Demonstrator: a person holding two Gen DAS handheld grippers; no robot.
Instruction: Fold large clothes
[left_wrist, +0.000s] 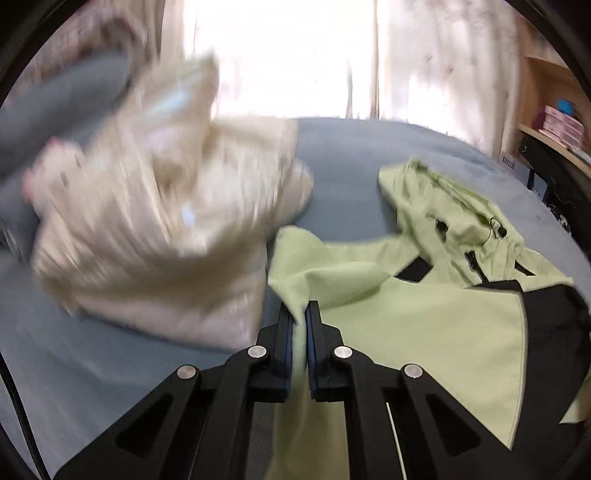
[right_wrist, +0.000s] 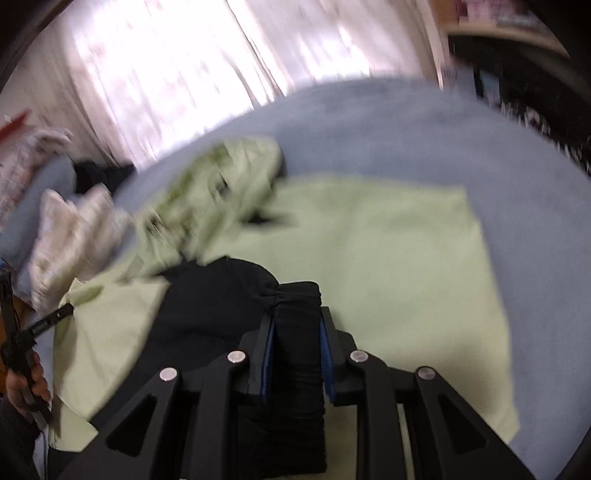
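Over on the left of the bed (left_wrist: 369, 147) there's a blurry cream garment (left_wrist: 155, 229) heaped up. Next to it the left claw (left_wrist: 300, 314) is pinching a thin fold of the light green jacket (left_wrist: 424, 325), which lies spread across the blue cover. Further right, the right claw (right_wrist: 295, 325) is clamped on the jacket's bunched black cuff (right_wrist: 297, 321).

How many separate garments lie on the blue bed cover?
2. A light green jacket with black panels lies right, both grippers clamped on it; a crumpled cream garment sits left. Others may be hidden beyond view.
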